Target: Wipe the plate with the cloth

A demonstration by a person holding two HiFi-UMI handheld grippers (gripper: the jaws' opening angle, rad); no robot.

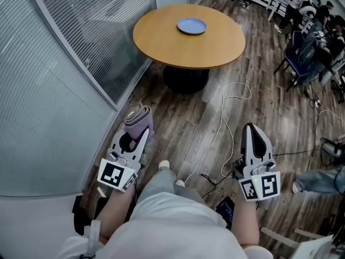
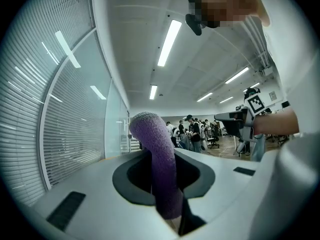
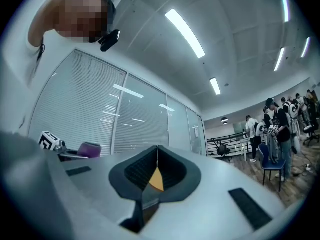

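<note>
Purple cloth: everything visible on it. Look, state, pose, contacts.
The cloth is purple with a fuzzy, towel-like nap, folded or rolled into a thick band. The left claw is shut on its lower part, and a rounded end sticks out past the tips. Nothing else touches it. It is held in the air, well short of the blue plate on the round wooden table.

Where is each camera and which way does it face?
Head view: on the head, facing down at table, plate; shows left gripper, right gripper, forearms.
Left gripper view: on it, level across the room; jaws shut on cloth.
Right gripper view: on it, slightly upward; jaws shut, empty.
Shared: each gripper view shows the other gripper.
</note>
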